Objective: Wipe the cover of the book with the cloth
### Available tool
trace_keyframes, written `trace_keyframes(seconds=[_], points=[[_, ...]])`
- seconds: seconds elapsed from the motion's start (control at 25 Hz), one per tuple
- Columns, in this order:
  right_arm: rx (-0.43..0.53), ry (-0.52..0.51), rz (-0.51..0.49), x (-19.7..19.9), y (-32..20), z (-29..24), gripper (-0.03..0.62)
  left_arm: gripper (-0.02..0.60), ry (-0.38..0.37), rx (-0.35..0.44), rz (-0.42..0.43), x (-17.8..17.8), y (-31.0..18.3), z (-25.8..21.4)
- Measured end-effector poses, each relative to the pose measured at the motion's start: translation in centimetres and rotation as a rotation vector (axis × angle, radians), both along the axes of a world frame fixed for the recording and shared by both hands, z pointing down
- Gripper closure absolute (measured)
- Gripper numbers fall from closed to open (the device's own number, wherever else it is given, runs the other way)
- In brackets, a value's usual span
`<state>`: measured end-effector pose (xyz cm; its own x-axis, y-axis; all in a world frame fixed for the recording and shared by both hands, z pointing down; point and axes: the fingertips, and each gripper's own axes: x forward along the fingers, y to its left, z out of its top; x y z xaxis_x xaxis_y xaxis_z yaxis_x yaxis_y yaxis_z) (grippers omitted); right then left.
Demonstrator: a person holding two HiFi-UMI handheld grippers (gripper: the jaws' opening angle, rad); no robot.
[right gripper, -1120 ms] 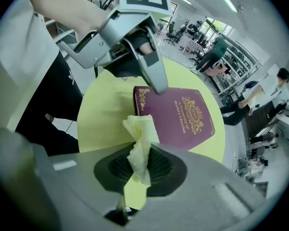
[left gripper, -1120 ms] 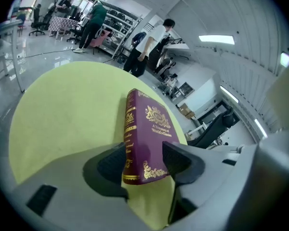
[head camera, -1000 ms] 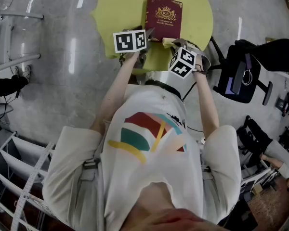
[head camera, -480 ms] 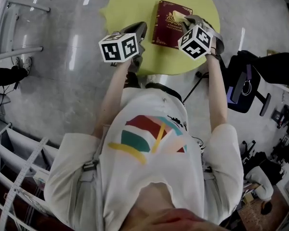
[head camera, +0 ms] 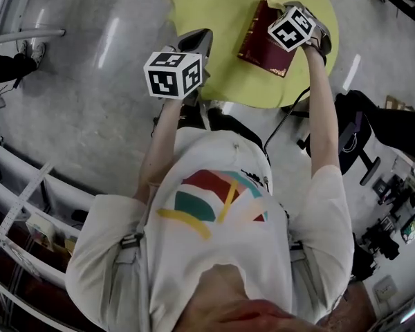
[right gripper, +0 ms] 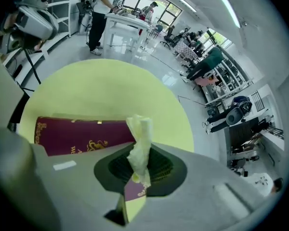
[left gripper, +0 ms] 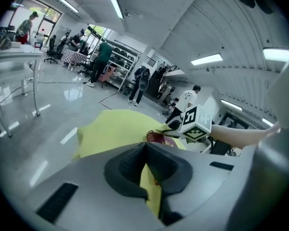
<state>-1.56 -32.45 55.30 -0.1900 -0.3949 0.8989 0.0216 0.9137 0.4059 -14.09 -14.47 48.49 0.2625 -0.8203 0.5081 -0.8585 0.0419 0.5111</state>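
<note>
A maroon book with gold print lies on the round yellow table. My right gripper is over the book's far corner, shut on a crumpled pale yellow cloth that sticks up between its jaws. In the right gripper view the book lies just beyond the jaws. My left gripper hovers over the table's near left part, clear of the book, shut with nothing in it. From the left gripper view the book is seen ahead, past the closed jaws.
A dark office chair stands right of the table. White racks run along the lower left and a white frame stands at the upper left. People and desks fill the far room.
My right gripper has carried the cloth from the book's near edge up to its far corner. My left gripper has drawn back left, away from the book's near-left corner.
</note>
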Motion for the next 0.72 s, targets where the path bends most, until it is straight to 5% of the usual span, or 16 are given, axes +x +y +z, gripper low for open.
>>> trace_keyframes(seconds=[0.4, 0.72], points=[[-0.05, 0.06, -0.03, -0.6, 1.1, 1.8, 0.563, 0.566, 0.017, -0.02, -0.077, -0.9, 2.5, 1.5], [-0.186, 0.063, -0.047, 0.8, 9.0, 1.9, 0.563, 0.566, 0.014, 0.022, -0.054, -0.3, 1.3, 0.3]])
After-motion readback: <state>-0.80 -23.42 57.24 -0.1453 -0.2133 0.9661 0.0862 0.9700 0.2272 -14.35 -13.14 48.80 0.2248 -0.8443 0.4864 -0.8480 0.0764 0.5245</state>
